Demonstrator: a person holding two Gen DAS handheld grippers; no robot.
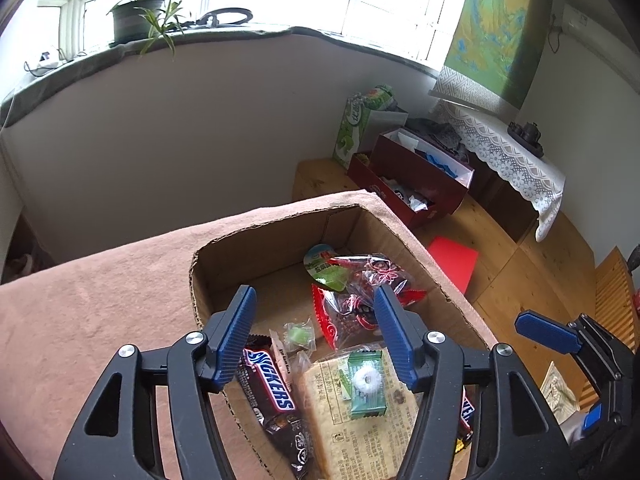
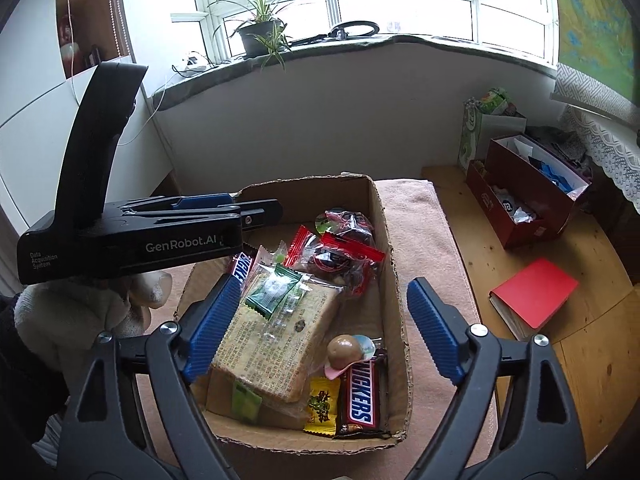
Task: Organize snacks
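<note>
Between the wide-spread blue ribbed pads of the left gripper (image 1: 316, 334) lies nothing gripped; it hovers over the cardboard box (image 1: 276, 240), above a slick Snickers bar (image 1: 269, 384) and a flat cracker pack (image 1: 360, 420) topped by a small green mint sachet (image 1: 366, 384). The right gripper (image 2: 324, 328) hangs equally wide and empty above the same box. Crinkly cellophane bags (image 2: 340, 252) are glossy and loose, so a pinch could slide off or drag neighbours along. A round brown candy (image 2: 345, 350) could roll away, and the box's torn, soft rim on the pink cloth (image 1: 100, 300) may snag a finger
</note>
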